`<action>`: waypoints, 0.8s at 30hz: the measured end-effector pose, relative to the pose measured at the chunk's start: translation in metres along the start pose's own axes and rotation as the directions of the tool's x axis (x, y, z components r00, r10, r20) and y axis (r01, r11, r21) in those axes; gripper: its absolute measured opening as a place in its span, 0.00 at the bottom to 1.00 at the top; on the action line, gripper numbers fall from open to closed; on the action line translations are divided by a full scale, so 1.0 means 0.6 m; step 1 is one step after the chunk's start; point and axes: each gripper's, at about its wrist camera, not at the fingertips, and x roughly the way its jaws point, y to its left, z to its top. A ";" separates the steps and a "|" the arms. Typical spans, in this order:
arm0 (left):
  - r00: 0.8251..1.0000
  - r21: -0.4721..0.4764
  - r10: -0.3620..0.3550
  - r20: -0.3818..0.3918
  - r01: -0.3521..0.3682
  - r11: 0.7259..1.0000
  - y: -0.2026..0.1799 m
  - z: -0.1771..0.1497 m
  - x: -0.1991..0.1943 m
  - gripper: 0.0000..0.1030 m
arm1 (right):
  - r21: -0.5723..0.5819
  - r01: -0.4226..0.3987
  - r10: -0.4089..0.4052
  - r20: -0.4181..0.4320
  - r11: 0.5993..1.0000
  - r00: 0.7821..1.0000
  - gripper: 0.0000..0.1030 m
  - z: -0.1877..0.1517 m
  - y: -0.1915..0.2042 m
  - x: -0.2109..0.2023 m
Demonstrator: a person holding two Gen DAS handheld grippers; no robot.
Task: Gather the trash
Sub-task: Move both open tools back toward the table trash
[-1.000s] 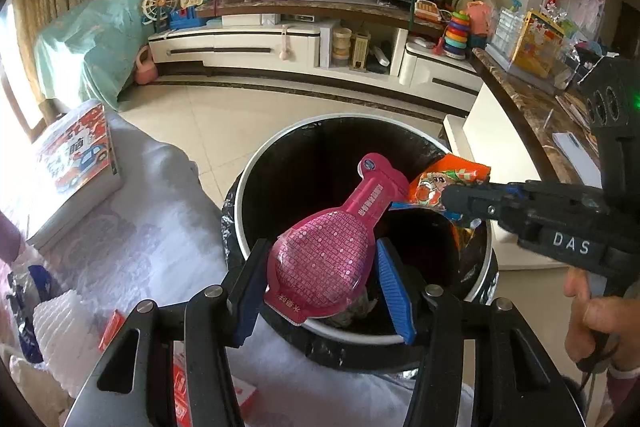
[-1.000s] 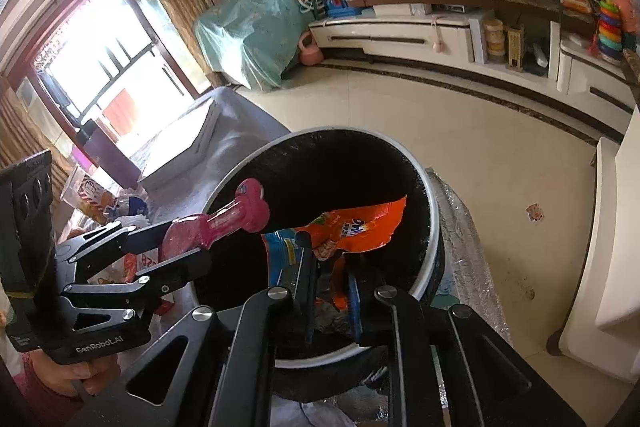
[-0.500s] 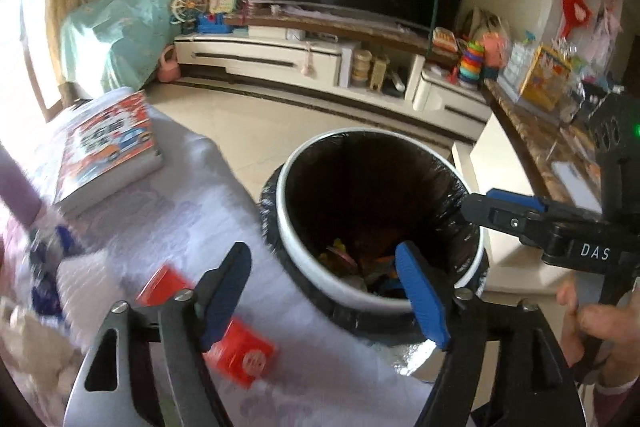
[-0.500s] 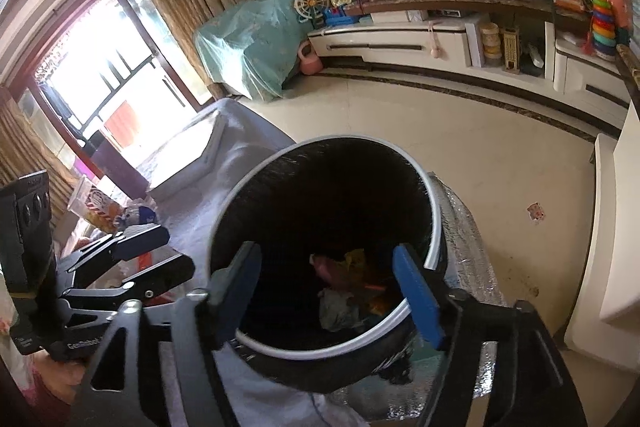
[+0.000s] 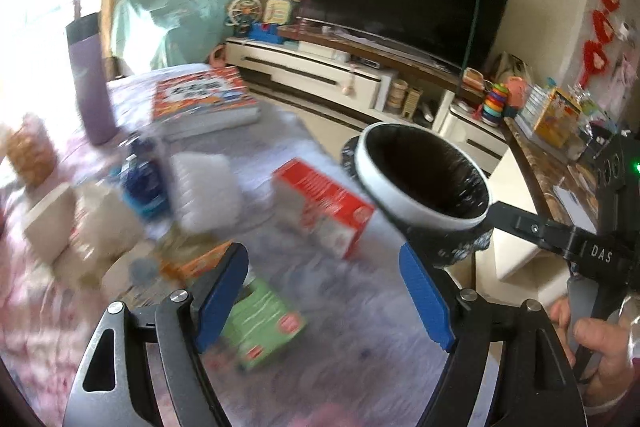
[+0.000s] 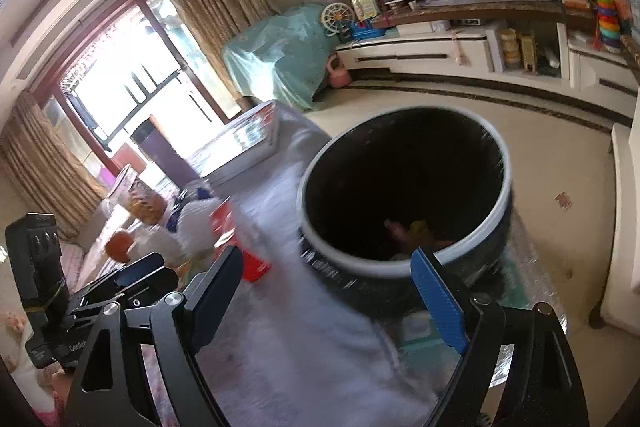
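A round bin with a white rim (image 5: 400, 193) and black liner stands beside the table; it also shows in the right wrist view (image 6: 362, 265), with dropped wrappers (image 6: 412, 229) at its bottom. My left gripper (image 5: 324, 291) is open and empty above the cloth-covered table (image 5: 360, 347), over a green packet (image 5: 260, 327). A red box (image 5: 328, 207), an orange wrapper (image 5: 196, 263) and a white foam piece (image 5: 204, 191) lie ahead of it. My right gripper (image 6: 326, 291) is open and empty at the bin's near rim.
A large book (image 5: 200, 99), a purple bottle (image 5: 90, 83), a blue item (image 5: 142, 183) and pale boxes (image 5: 76, 227) sit on the table's left. A TV cabinet (image 5: 320, 75) lines the far wall. A marble counter (image 5: 560, 183) is at the right.
Both grippers opened and dropped the pink packet and the orange wrapper into the bin. The left gripper has since swung left over the table; the right has pulled back from the bin.
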 end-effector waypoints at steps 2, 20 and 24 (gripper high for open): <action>1.000 -0.027 0.003 0.002 -0.003 1.000 0.018 -0.013 -0.021 0.75 | -0.008 -0.009 0.009 -0.008 1.000 1.000 0.85 -0.015 0.016 0.003; 0.994 -0.181 0.102 -0.038 -0.107 0.978 0.115 -0.088 -0.118 0.75 | -0.109 -0.054 0.046 -0.069 0.993 0.997 0.85 -0.080 0.114 0.047; 0.994 -0.190 0.102 -0.048 -0.110 0.976 0.124 -0.085 -0.117 0.75 | -0.162 -0.055 0.044 -0.072 0.985 0.996 0.85 -0.080 0.131 0.063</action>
